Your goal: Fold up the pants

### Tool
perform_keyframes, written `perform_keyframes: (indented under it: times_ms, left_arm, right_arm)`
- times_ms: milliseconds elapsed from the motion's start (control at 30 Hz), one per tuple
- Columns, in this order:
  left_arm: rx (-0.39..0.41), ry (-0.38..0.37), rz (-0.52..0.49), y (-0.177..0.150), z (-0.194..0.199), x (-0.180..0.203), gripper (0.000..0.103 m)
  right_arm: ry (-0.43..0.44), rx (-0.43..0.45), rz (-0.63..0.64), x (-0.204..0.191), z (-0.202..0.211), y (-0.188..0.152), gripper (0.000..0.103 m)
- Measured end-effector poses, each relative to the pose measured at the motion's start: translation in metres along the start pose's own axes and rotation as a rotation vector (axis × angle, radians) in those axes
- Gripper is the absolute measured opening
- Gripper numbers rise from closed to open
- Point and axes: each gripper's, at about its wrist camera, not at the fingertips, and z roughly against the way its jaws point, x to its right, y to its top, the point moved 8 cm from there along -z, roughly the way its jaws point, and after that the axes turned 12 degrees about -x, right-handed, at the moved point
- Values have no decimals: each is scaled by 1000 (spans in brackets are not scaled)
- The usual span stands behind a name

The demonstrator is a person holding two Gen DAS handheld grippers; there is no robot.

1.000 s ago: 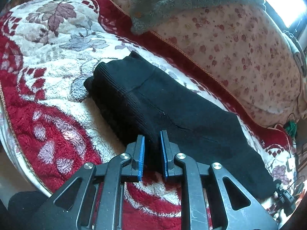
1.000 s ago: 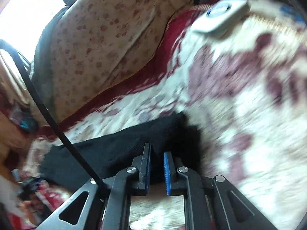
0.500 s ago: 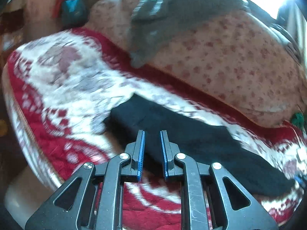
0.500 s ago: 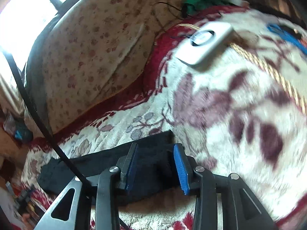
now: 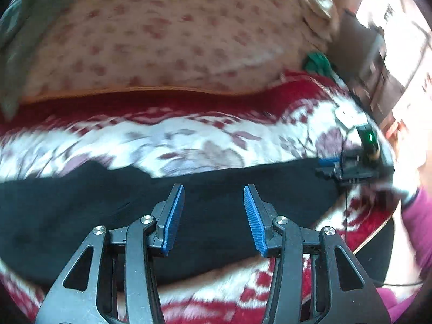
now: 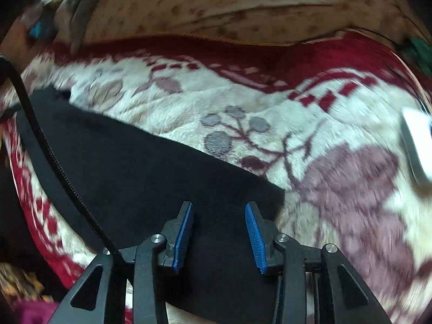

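The black pants (image 5: 210,186) lie folded lengthwise in a long strip on a red and white floral blanket (image 5: 189,135). My left gripper (image 5: 213,194) is open and empty, hovering over the middle of the strip. In the right wrist view the pants (image 6: 129,167) run from upper left to the bottom, ending near the fingers. My right gripper (image 6: 218,210) is open and empty over that end. The right gripper (image 5: 351,167) also shows in the left wrist view at the strip's right end.
A beige floral sofa back (image 5: 162,32) rises behind the blanket. A white device (image 6: 415,145) lies on the blanket at the right. A green item (image 5: 318,63) sits at the back corner. A black cable (image 6: 48,156) crosses the pants.
Both grippers have opened from shut. The left gripper has swung right along the pants to their middle; the right gripper has come in lower over its end.
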Motion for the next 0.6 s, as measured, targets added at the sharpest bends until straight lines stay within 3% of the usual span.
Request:
perform_keyframes:
  times_ms: [67, 167, 233, 267, 400, 467, 600]
  left_arm:
    - [-20, 20, -42, 10, -15, 11, 45]
    - [-39, 11, -25, 18, -25, 6, 45]
    - [-40, 11, 0, 22, -29, -3, 45]
    - [-41, 11, 13, 23, -30, -6, 45]
    - [-40, 2, 32, 27, -32, -12, 45]
    - [-33, 5, 34, 30, -31, -12, 45]
    - [-20, -5, 44, 35, -28, -11, 45]
  right_arm:
    - [5, -27, 45, 1, -5, 4, 45]
    - [88, -61, 63, 1, -11, 7, 45]
    - [167, -64, 68, 0, -14, 7, 29]
    - [186, -58, 78, -1, -15, 6, 25]
    - [110, -44, 180, -17, -6, 4, 9]
    - [38, -16, 235, -21, 4, 8, 8]
    - [2, 48, 223, -18, 14, 23, 8]
